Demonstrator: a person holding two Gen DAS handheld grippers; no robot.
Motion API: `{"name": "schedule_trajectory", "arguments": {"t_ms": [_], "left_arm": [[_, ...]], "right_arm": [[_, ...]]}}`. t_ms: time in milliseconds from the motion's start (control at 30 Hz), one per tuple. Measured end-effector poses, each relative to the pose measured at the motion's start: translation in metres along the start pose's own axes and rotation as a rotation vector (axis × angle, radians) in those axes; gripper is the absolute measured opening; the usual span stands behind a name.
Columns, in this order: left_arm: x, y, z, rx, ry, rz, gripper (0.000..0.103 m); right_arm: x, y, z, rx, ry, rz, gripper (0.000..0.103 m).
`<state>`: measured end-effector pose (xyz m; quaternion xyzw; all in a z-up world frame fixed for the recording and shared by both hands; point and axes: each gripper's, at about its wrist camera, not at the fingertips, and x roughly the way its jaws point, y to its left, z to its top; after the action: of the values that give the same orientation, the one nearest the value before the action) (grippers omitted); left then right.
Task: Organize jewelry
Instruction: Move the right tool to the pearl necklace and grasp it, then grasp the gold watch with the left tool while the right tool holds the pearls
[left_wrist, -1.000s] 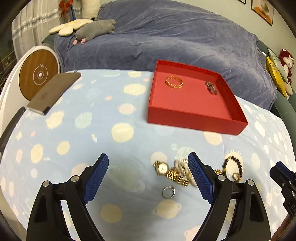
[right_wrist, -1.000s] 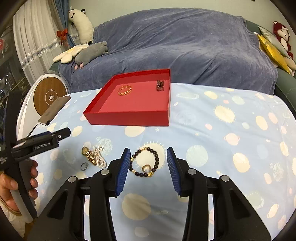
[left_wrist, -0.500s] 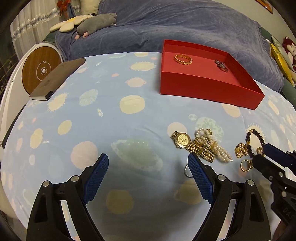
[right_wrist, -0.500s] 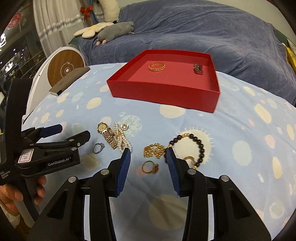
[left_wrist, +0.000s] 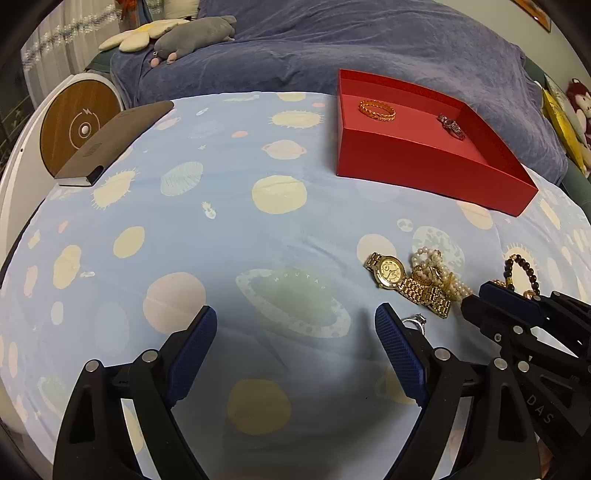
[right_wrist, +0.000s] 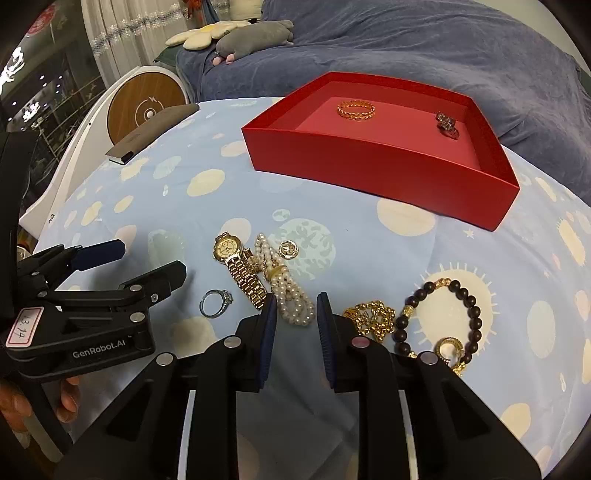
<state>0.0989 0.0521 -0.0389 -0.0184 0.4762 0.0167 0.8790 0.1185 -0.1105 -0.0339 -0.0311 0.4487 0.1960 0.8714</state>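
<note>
On the blue planet-print cloth lie a gold watch (right_wrist: 231, 251), a pearl bracelet (right_wrist: 284, 284), a silver ring (right_wrist: 216, 302), a gold chain (right_wrist: 369, 317) and a dark bead bracelet (right_wrist: 461, 295). My right gripper (right_wrist: 295, 306) is closing, and the near end of the pearl bracelet lies between its fingertips with a sliver of gap each side. My left gripper (left_wrist: 295, 317) stands wide open over bare cloth, with the silver ring (left_wrist: 415, 321) just outside its right finger. The red tray (right_wrist: 369, 166) behind holds a gold bangle (right_wrist: 355, 109) and a dark stone ring (right_wrist: 447, 125).
A small gold pendant (right_wrist: 288, 249) and a gold ring (right_wrist: 448, 345) also lie on the cloth. A brown case (left_wrist: 110, 144) sits at the far left edge beside a round wood-faced device (left_wrist: 79, 129). A blue-covered sofa (left_wrist: 332, 48) stands behind the table.
My right gripper has swung left from the bead bracelet and gold chain to the pearl bracelet, dropped lower, and its jaws have narrowed. The left gripper stays wide open, a little lower.
</note>
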Motion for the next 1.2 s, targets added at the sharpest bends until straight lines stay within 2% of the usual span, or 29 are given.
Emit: {"name": "schedule_trajectory", "arguments": {"t_ms": [233, 600, 933, 967, 1067, 1200], "left_arm": [[0.001, 0.001, 0.001, -0.019, 0.009, -0.033, 0.085], [0.002, -0.002, 0.003, -0.028, 0.012, -0.046, 0.085], [0.004, -0.013, 0.005, -0.038, 0.035, -0.114, 0.085], [0.004, -0.016, 0.004, -0.032, 0.034, -0.118, 0.085], [0.004, -0.026, 0.004, -0.016, 0.031, -0.125, 0.085], [0.008, -0.036, 0.004, -0.008, 0.035, -0.123, 0.085]], "right_arm": [[0.012, -0.002, 0.004, 0.005, 0.016, -0.002, 0.022], [0.019, 0.001, 0.012, -0.003, -0.005, -0.019, 0.023], [-0.002, -0.009, 0.009, 0.038, -0.031, -0.02, 0.015], [-0.006, -0.011, 0.009, 0.044, -0.037, -0.019, 0.004], [-0.018, -0.018, 0.007, 0.059, -0.04, -0.018, 0.004], [-0.014, -0.026, -0.005, 0.078, 0.007, -0.014, 0.004]]}}
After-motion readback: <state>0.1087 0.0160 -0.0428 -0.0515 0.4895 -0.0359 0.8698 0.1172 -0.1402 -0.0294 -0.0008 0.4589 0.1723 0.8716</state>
